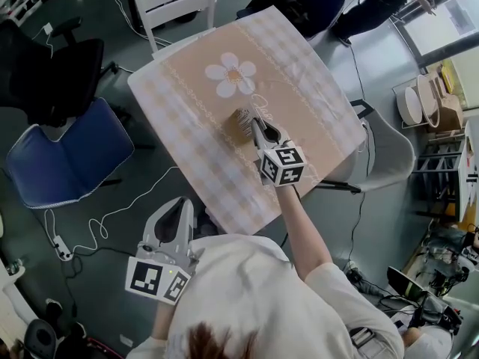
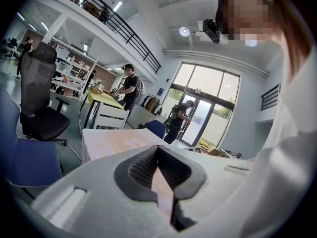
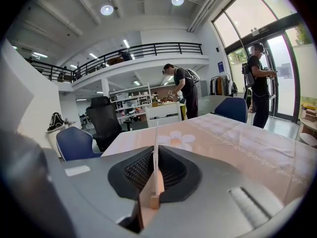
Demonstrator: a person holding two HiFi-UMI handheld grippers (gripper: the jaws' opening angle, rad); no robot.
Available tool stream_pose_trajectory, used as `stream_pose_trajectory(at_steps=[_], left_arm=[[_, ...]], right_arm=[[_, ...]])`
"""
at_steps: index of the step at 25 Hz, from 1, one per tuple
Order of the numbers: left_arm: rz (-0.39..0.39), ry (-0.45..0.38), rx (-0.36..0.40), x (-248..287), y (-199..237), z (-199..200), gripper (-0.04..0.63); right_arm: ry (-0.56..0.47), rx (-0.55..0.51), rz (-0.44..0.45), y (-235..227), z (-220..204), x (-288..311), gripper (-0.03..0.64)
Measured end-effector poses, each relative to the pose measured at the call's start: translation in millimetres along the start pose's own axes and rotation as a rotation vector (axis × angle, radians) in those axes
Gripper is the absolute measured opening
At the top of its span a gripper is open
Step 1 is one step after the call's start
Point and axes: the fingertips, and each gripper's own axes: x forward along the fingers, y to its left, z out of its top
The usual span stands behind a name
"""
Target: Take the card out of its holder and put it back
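Observation:
A thin white card (image 3: 156, 152) stands edge-on between the pads of my right gripper (image 3: 156, 133), which is shut on it. The card's lower edge meets a small wooden holder (image 3: 152, 198) that shows in the gap under the jaws. In the head view the right gripper (image 1: 254, 126) reaches over the middle of the table onto the brown holder (image 1: 239, 123); the card itself is too small to make out there. My left gripper (image 1: 178, 214) hangs off the table's near edge, close to the person's body. Its pads (image 2: 148, 167) meet at the tip with nothing between them.
The table (image 1: 299, 88) carries a beige checked cloth with a white flower print (image 1: 230, 75). A white chair (image 1: 176, 2) stands at its far side, a blue chair (image 1: 63, 159) and a black office chair (image 1: 52, 73) to the left, a grey chair (image 1: 389, 152) to the right. Cables cross the floor.

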Motion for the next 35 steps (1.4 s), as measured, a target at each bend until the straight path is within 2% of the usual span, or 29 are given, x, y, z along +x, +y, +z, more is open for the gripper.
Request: stream_pose_trajectory(at_steps=[10,14,23,25,29,35], left_arm=[[0.008,-0.01,-0.012,-5,1,2,0.0],[-0.002,-0.006,-0.009,-3,0,1,0.0],[-0.045,-0.012,0.006,5,-7,8,0.0],[-0.056,-0.021,0.011,8,-8,10,0.0],[-0.076,-0.016,0.025,11,-6,12,0.0],[-0.102,-0.018,0.058,19,-4,17,0.0]], right_arm=[[-0.006,0.014,0.004,0,3,-1,0.018],[-0.028,0.037,0.008,2,8,-4,0.083],[-0.141,0.05,-0.017,-3,50,-26,0.081],[-0.183,0.054,-0.027,-4,66,-38,0.072],[-0.279,0.068,-0.053,2,91,-84,0.011],[-0.367,0.073,-0.072,14,103,-156,0.002]])
